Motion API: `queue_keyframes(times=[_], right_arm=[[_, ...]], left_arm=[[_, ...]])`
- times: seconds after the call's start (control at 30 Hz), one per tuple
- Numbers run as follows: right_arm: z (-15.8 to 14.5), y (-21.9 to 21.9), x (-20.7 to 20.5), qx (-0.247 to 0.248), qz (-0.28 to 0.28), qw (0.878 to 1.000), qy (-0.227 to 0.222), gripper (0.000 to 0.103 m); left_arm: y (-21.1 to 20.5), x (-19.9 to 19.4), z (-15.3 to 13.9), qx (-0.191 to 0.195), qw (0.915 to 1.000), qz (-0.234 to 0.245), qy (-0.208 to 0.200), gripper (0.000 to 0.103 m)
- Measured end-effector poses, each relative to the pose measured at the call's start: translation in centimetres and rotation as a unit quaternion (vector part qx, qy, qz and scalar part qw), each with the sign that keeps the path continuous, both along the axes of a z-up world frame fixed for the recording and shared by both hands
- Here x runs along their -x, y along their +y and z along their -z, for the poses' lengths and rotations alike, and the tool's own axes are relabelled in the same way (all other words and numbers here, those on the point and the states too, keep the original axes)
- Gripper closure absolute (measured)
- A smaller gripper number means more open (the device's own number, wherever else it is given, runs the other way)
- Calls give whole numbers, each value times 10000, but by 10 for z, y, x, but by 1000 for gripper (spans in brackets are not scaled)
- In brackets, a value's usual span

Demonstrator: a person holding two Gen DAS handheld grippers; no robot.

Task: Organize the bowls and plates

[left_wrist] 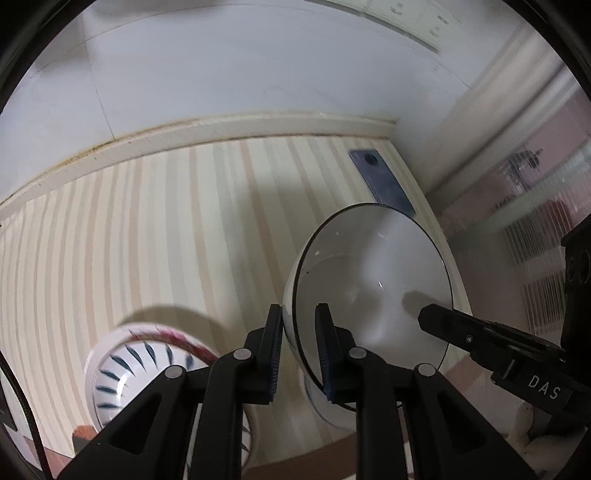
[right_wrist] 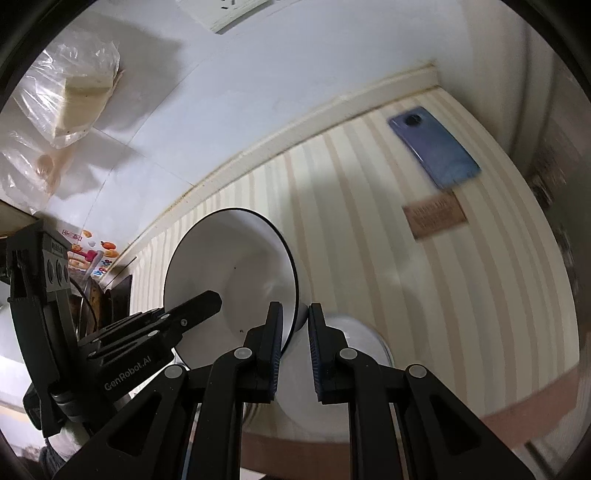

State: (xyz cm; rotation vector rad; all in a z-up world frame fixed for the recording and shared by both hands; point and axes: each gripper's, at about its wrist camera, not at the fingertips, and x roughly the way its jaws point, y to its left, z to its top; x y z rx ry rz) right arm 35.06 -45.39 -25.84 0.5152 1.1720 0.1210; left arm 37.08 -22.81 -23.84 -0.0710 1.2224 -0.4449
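A striped tabletop (left_wrist: 147, 229) meets a white wall (left_wrist: 229, 66) bearing a socket (right_wrist: 229, 11).

The left gripper (left_wrist: 300, 343) pinches the bowl's (left_wrist: 369, 280) rim, one finger inside and one outside. The right gripper (right_wrist: 295, 339) pinches the far side the same way. Both point toward each other.
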Motion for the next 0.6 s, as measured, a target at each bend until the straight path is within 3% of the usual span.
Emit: queue_keyframes(times=[0.27, 0.6], right_arm=[[18, -9, 45, 1, 171, 9997, 201, 87], [46, -16, 57, -45, 308, 9987, 403, 87]], left_arm=[[-18, 29, 19, -134, 9994, 289, 162, 87], [-31, 38, 46, -379, 9975, 501, 312, 87]])
